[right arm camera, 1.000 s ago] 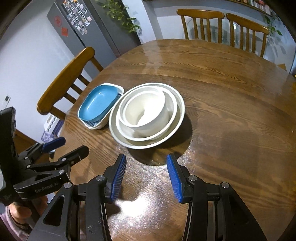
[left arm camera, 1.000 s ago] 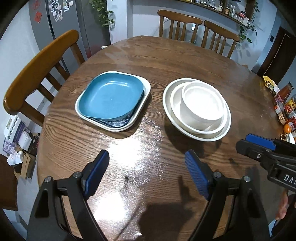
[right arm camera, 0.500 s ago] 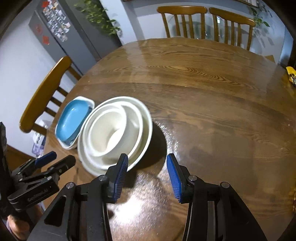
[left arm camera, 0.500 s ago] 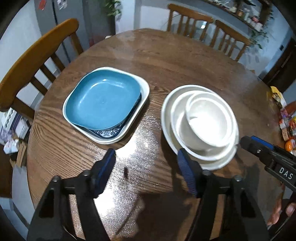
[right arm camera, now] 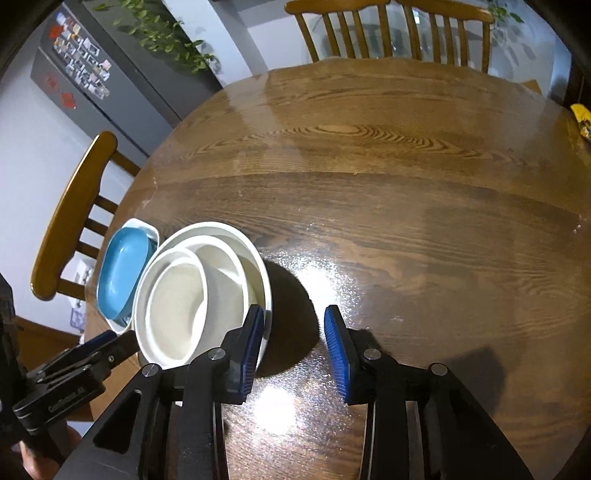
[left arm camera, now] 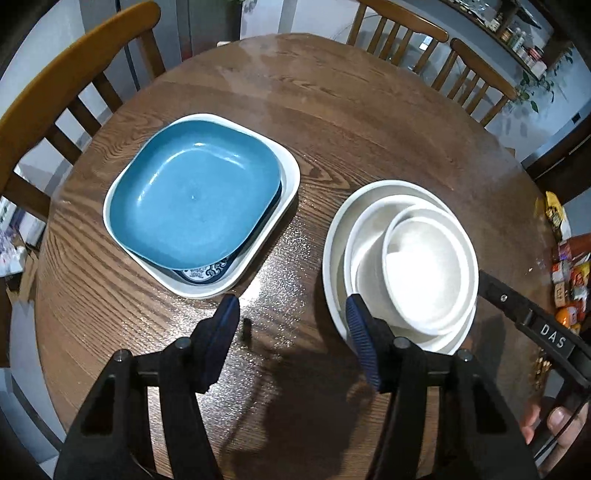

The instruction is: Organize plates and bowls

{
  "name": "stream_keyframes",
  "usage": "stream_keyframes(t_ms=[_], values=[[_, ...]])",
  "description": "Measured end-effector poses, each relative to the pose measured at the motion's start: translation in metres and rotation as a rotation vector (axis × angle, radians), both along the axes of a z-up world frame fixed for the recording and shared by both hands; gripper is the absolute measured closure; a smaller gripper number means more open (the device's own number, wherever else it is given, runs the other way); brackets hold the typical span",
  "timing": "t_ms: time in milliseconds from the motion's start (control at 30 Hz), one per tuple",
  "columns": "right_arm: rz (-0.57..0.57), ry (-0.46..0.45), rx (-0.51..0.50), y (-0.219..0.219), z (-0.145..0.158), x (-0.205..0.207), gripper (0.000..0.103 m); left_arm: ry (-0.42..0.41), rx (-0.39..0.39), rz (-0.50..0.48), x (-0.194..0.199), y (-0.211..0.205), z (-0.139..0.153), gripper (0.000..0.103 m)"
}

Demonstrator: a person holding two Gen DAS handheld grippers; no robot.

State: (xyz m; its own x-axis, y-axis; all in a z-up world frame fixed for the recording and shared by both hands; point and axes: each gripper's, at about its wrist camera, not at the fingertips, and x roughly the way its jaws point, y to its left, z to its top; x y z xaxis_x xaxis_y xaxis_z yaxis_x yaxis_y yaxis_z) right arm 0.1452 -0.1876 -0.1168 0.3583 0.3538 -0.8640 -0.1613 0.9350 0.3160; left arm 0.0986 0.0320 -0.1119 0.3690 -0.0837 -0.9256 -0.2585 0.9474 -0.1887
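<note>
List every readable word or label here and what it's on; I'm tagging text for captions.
"DAS": white letters on the right gripper body, cut off by the frame edge.
Embossed lettering on the left gripper body: too dark to read.
Fridge magnets: too small to read.
Snack packets at the table edge: print blurred.

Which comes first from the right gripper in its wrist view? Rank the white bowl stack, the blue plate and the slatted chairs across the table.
From the right gripper:
1. White bowl stack, against its left finger.
2. Blue plate, left, beyond the stack.
3. Slatted chairs, across the table.
</note>
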Motion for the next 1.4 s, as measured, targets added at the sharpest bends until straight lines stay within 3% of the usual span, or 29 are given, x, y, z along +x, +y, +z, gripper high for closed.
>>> stream_keyframes(t_ms=[167, 267, 367, 533, 1033, 1200, 1267, 1400], values=[[-0.005, 0.041, 0.008, 0.0, -0.005, 0.008, 0.068, 0.022, 0.001, 0.008, 0.008, 0.001, 0.002, 0.044], [0.006, 0.078, 0.031, 0.004, -0.011, 0.013, 0.075, 0.036, -0.003, 0.002, 0.014, -0.002, 0.001, 0.044], [0.01, 0.075, 0.03, 0.007, -0.011, 0.013, 0.077, 0.042, -0.012, -0.006, 0.016, -0.005, 0.0, 0.051], [0.005, 0.081, 0.042, 0.005, -0.012, 0.012, 0.077, 0.044, -0.05, 0.0, 0.014, 0.0, -0.001, 0.052], [0.018, 0.082, 0.04, 0.005, -0.012, 0.015, 0.077, 0.081, -0.01, 0.015, 0.019, 0.001, -0.004, 0.056], [0.023, 0.074, 0.024, 0.009, -0.011, 0.015, 0.077, 0.074, -0.027, 0.003, 0.023, -0.002, -0.006, 0.071], [0.023, 0.073, 0.029, 0.01, -0.011, 0.014, 0.078, 0.066, -0.026, -0.006, 0.024, -0.005, -0.005, 0.083], [0.041, 0.06, 0.043, 0.018, -0.009, 0.012, 0.093, 0.033, -0.026, -0.019, 0.022, -0.014, -0.005, 0.099]])
